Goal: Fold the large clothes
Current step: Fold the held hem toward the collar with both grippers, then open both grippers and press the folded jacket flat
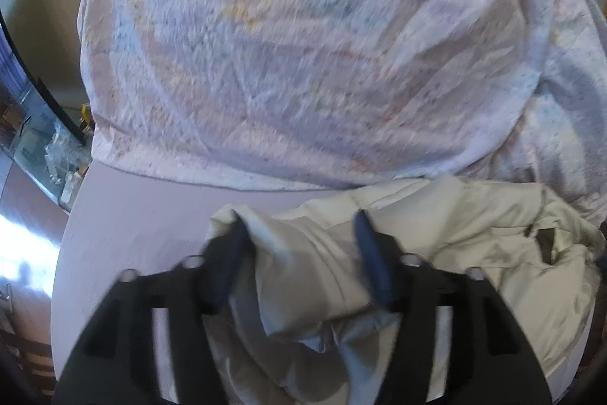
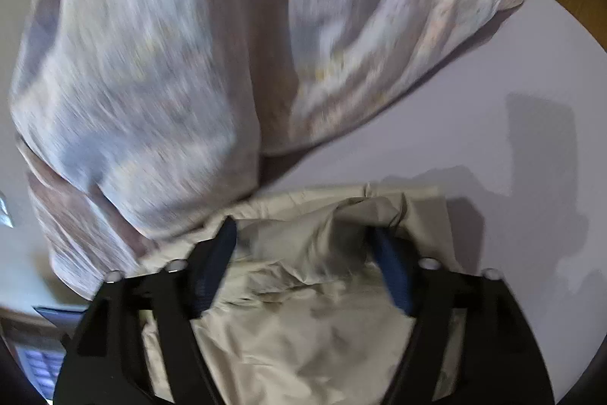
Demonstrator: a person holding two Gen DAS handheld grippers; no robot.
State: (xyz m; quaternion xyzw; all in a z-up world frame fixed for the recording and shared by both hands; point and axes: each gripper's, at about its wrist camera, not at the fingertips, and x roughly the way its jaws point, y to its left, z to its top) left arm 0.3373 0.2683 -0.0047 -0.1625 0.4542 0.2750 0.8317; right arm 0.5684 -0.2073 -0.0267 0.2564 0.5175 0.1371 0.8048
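Note:
A cream jacket (image 1: 436, 245) lies crumpled on a pale lilac table (image 1: 144, 215). My left gripper (image 1: 299, 226) stands open over it, jaws wide, with a bunched fold of the jacket between the fingers. In the right wrist view the same jacket (image 2: 303, 329) fills the space under my right gripper (image 2: 303, 234), which is also open with cream cloth bulging between the blue-padded fingers. Neither gripper pinches the cloth. Both views are motion-blurred.
A large pale floral cloth (image 1: 303, 44) lies heaped behind the jacket and covers most of the table; it also fills the upper right wrist view (image 2: 170, 63). Bare table (image 2: 512, 82) shows at right. A glass cabinet (image 1: 49, 147) stands at left.

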